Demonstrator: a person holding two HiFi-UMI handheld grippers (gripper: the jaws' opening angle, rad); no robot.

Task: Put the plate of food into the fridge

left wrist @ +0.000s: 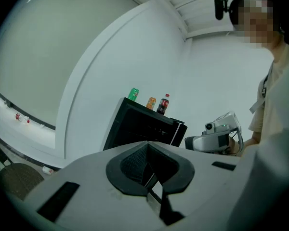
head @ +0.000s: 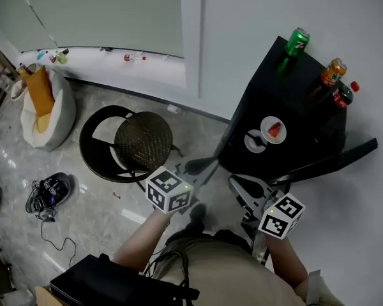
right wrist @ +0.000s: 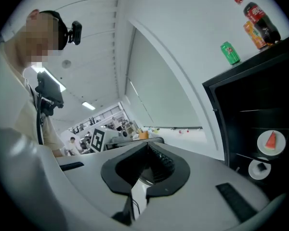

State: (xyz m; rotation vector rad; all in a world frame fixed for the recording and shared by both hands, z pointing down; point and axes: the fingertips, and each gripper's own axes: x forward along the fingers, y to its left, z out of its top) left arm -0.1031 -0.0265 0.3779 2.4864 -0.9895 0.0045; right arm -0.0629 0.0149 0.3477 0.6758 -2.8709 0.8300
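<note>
Both my claws are pinched closed with nothing in them. The left gripper point(left wrist: 147, 146) and the right gripper point(right wrist: 147, 147) hang side by side in front of the fridge point(head: 287, 88), short of it. The fridge door point(head: 335, 159) stands open. Inside the fridge, on a shelf, sits the plate of food point(head: 272, 129) with a red slice on it, and a smaller plate point(head: 255, 140) lies just beside it. I judge the placing done; shutting the door seems to be what is left. The plate is well apart from either claw, nearer my right one. On top of the fridge stands a green can point(head: 298, 41).
</note>
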